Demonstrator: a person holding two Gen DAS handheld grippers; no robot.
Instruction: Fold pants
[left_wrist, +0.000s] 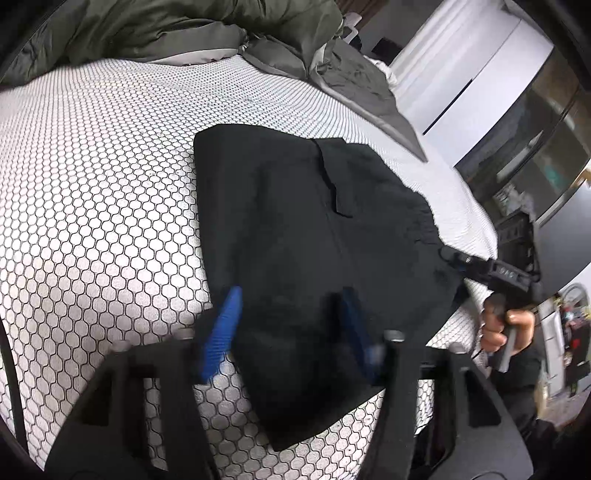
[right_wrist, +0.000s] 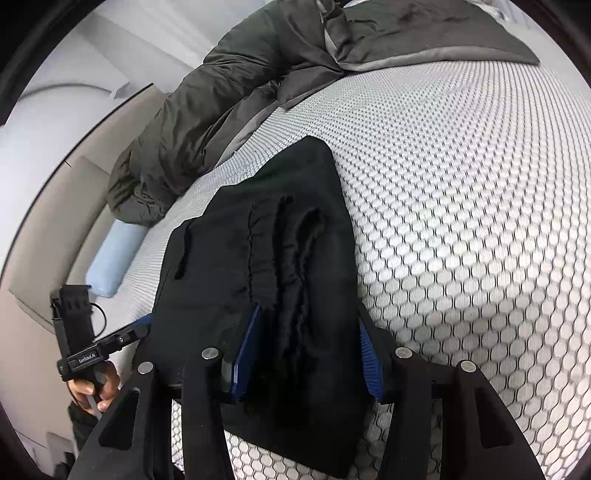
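- Where the honeycomb-patterned mattress (left_wrist: 92, 192) fills most of both views, it lies bare and white, with a dark grey-green duvet (left_wrist: 155, 29) bunched along its far edge.
- The black pants (left_wrist: 295, 229) lie folded into a compact stack on the mattress near its front edge; in the right wrist view the gathered waistband layers show as ridges running along the stack.
- The left gripper (left_wrist: 291, 328) reaches over the near end of the pants, its blue pads standing partly open on either side of the cloth; whether they press on it I cannot tell.
- The right gripper (right_wrist: 306, 354) straddles the waistband end, jaws partly open with the fabric between its blue fingers (right_wrist: 247, 354), the left pad against the cloth.
- A pale blue pillow (right_wrist: 114, 258) sits beside the mattress edge.
- A hand (left_wrist: 506, 328) grips the handle of the other gripper.
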